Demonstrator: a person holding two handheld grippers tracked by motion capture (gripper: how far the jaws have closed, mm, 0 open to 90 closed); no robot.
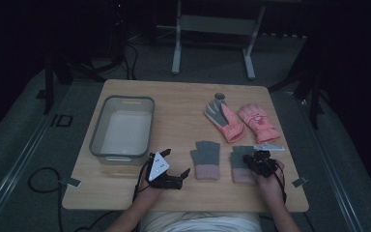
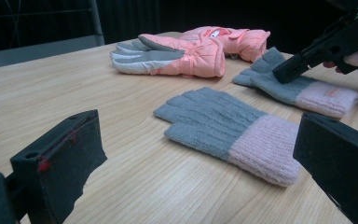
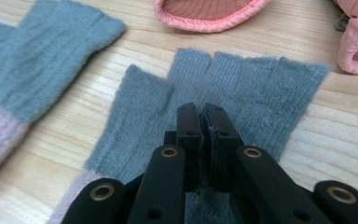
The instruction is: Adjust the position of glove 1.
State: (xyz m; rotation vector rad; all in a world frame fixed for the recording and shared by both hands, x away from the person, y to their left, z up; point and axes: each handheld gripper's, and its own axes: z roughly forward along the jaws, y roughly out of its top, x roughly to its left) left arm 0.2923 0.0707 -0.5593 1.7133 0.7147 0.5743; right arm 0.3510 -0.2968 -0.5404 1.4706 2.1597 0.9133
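Note:
Two grey knit gloves with pink cuffs lie flat near the table's front edge. My right gripper (image 1: 257,159) (image 3: 204,114) points down onto the right grey glove (image 1: 237,153) (image 3: 261,88), jaws shut with a thin pinch of its knit between the pads. The left gripper view shows that gripper's tip (image 2: 286,71) touching the same glove (image 2: 303,91). My left gripper (image 1: 176,163) (image 2: 198,140) rests open on the table, aimed at the left grey glove (image 1: 206,157) (image 2: 223,126) without touching it. Two pink ski gloves (image 1: 224,122) (image 1: 258,122) (image 2: 186,53) lie farther back.
A clear plastic bin (image 1: 96,131) stands at the table's left, just beyond my left gripper. A small white strip (image 1: 269,147) lies by the nearer pink glove. Bare wood (image 1: 178,111) spans the middle, and a grey metal frame (image 1: 212,24) stands behind the table.

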